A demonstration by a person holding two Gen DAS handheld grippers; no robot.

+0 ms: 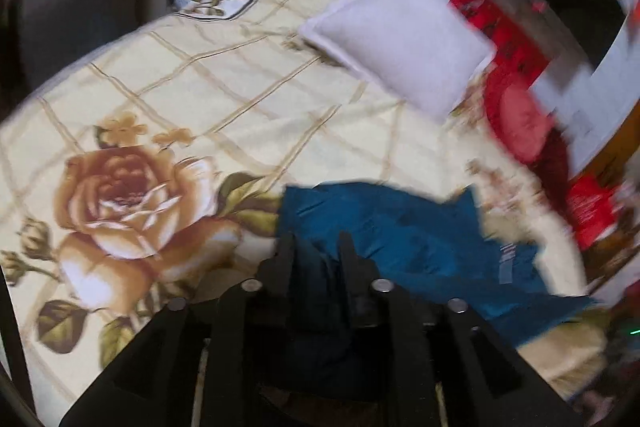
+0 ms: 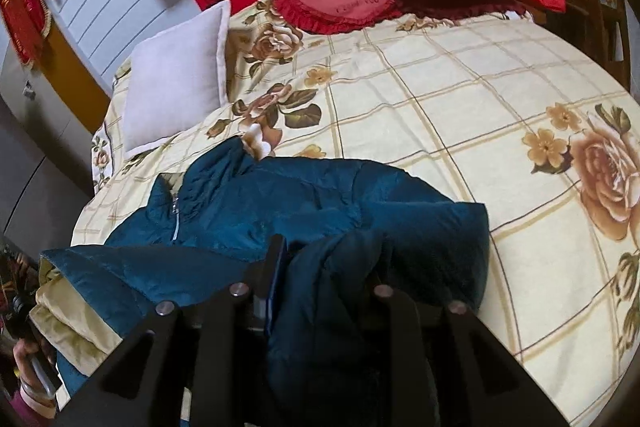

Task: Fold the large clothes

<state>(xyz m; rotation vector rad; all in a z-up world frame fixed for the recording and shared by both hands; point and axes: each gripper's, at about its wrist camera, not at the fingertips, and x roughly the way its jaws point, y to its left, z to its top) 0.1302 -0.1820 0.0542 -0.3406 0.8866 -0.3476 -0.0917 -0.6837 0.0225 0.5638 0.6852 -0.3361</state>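
Your right tongs (image 2: 320, 259) are clamped on a bunched fold of the teal jacket (image 2: 280, 203). Left tongs (image 1: 316, 251) are narrowly parted with jacket cloth between them; can't tell if it's pinched. The jacket lies at the bed's (image 2: 440, 99) near edge, collar far-left, long axis left-right.

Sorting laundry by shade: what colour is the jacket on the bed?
Dark teal blue; the jacket shows best in the right wrist view.
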